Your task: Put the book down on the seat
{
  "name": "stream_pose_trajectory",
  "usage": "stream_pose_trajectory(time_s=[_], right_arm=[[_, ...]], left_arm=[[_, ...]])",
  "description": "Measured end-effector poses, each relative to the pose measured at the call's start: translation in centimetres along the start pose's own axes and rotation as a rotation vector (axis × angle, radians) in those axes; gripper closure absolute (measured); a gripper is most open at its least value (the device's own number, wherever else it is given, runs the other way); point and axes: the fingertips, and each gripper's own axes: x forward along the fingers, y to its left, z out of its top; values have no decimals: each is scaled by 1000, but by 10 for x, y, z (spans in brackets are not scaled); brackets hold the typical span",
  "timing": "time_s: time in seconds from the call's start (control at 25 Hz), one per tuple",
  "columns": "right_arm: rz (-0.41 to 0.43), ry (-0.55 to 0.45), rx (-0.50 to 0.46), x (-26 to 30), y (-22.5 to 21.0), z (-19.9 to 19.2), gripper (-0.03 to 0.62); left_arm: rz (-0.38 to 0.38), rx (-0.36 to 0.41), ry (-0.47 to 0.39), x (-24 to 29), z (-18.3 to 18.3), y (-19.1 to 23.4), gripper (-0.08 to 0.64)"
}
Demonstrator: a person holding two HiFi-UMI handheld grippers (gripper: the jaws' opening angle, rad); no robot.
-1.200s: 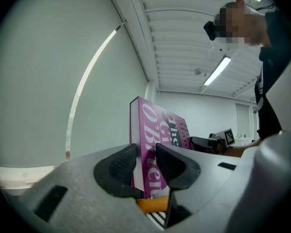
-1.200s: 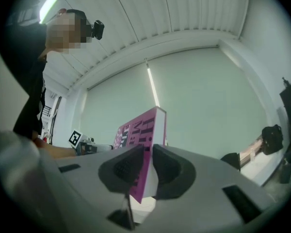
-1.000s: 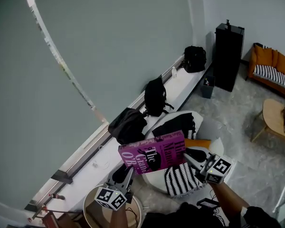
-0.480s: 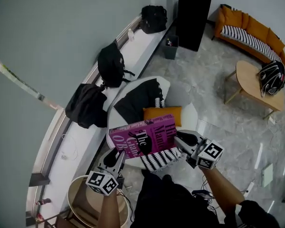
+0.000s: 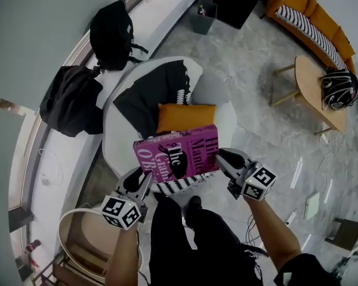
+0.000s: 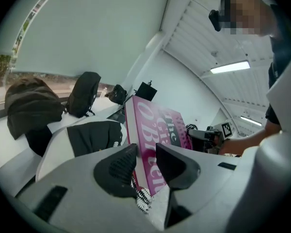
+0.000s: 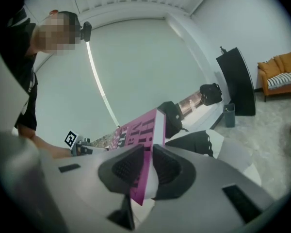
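Above the seat (image 5: 114, 140), at six o'clock of the orange cushion (image 5: 182, 117), the book (image 5: 178, 157) is being pinched at opposite ends by the fingers of the left gripper (image 5: 144, 179) and right gripper (image 5: 222, 158). A drop past the seat's front edge is being risked if one pinch is eased first.

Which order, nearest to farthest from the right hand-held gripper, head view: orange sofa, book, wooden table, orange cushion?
1. book, held in the right hand-held gripper
2. orange cushion, up-left
3. wooden table, right
4. orange sofa, top right
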Motion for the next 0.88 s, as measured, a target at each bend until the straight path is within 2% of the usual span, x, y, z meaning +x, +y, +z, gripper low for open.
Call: stream_pose_trajectory(time_s=[0.2, 0.48, 0.68, 0.88], right_arm=[[31, 86, 8, 37, -55, -56, 520], [37, 198, 93, 64, -149, -169, 518], [96, 288, 87, 79, -189, -236, 518], [96, 339, 102, 94, -216, -294, 518]], left_arm=[[56, -69, 32, 47, -58, 44, 420], [152, -168, 92, 118, -170, 82, 420], [191, -243, 149, 150, -245, 106, 420], [204, -297, 202, 173, -304, 133, 420]])
